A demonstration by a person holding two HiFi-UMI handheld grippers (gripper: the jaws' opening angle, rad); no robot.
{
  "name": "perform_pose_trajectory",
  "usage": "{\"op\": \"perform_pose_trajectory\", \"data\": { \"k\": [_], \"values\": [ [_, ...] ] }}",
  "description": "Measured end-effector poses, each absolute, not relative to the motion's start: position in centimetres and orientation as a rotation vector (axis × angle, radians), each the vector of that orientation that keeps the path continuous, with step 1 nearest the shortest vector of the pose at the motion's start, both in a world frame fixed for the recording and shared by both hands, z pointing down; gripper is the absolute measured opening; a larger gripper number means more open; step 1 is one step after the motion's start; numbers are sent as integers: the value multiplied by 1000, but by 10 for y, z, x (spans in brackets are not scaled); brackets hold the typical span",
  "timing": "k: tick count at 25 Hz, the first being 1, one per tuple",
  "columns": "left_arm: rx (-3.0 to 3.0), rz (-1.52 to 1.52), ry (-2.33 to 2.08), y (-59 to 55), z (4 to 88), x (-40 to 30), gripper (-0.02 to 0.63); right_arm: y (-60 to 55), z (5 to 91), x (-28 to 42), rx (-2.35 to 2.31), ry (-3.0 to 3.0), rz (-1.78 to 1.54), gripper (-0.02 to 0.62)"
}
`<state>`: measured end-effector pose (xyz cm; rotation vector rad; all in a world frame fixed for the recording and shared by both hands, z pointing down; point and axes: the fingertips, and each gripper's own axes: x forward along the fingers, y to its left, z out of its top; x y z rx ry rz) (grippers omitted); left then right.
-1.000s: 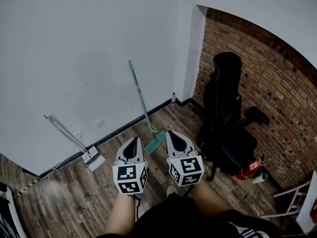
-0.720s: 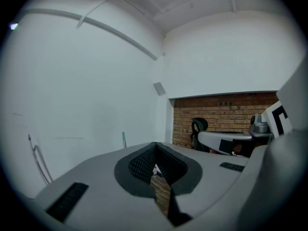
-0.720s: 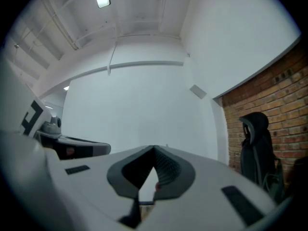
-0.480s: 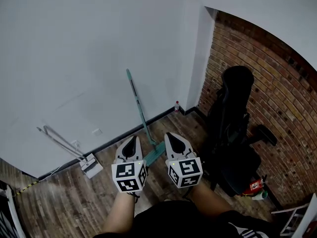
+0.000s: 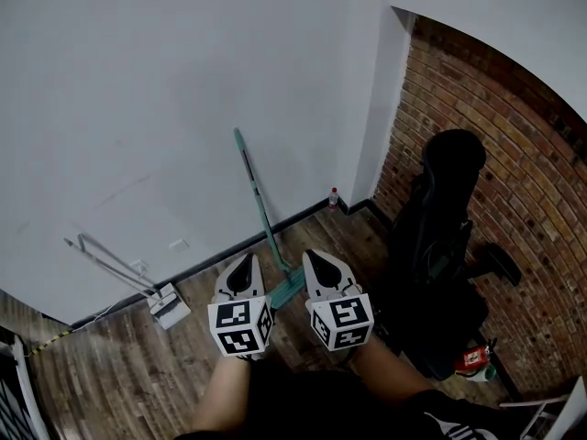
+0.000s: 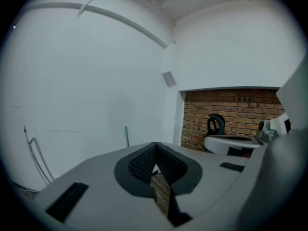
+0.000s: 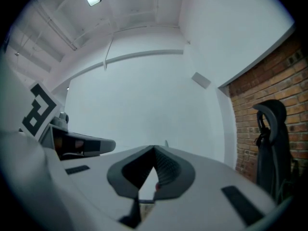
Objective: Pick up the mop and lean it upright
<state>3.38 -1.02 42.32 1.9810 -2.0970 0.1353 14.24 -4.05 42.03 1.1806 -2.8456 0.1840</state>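
A teal mop (image 5: 264, 216) leans upright against the white wall, its flat head (image 5: 288, 288) on the wooden floor. Both grippers are held side by side in front of the person, short of the mop and not touching it. My left gripper (image 5: 246, 262) is shut with nothing between its jaws, and the mop head shows just to its right. My right gripper (image 5: 317, 258) is also shut and empty, just right of the mop head. Over the jaws, the mop's handle tip (image 6: 126, 135) shows in the left gripper (image 6: 155, 145) view and again as the handle tip (image 7: 166, 143) in the right gripper (image 7: 154, 150) view.
A white flat mop (image 5: 124, 268) leans on the wall at the left. A black office chair (image 5: 442, 246) stands by the brick wall (image 5: 495, 145) on the right. A small bottle (image 5: 333, 197) sits in the corner, and a red object (image 5: 471, 359) lies near the chair base.
The view has swung left and up, so the chair now sits further right. The teal mop stays leaning on the wall. Both grippers keep their place, shut.
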Motion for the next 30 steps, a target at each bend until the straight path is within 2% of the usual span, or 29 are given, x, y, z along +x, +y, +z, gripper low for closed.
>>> {"op": "perform_pose_trajectory", "data": {
  "k": [11,30],
  "values": [
    [2013,113,-2070,-90,433,-12,-2,-124,431,97,1224,-2811,206,6],
    [2010,57,-1992,-244,447,-194,-2,-291,438,-85,1264,-2724,145,6]
  ]
}}
